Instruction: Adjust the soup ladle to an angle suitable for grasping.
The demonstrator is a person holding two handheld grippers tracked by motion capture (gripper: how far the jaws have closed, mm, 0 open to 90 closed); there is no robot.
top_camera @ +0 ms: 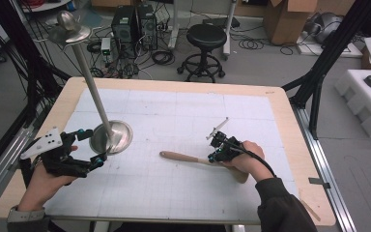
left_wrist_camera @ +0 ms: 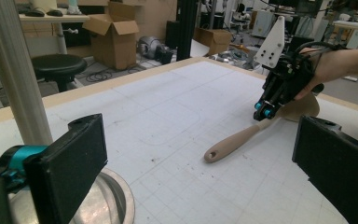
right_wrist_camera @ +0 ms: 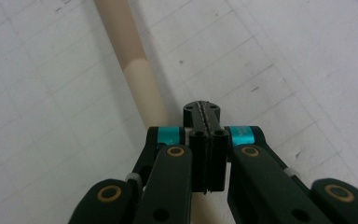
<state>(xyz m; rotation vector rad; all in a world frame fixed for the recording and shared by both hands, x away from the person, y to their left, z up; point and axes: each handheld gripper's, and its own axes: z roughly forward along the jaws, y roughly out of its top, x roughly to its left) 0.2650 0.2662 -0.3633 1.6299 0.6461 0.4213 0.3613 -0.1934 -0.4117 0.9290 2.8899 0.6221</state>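
Currently right gripper has its jaws pressed flat together with nothing between them, tip right over the handle of the wooden spoon, just beside it; contact can't be confirmed from the right gripper view. Right hand covers the spoon's bowl end. Spoon lies flat on the worktop toward the front right, long axis roughly parallel to the front edge, handle end pointing left, bowl to the right. Left gripper jaws are spread wide, straddling the front-left part of the round base of the metal stand near the left edge. Stand's pole leans up toward the back-left corner, dish and ball on top
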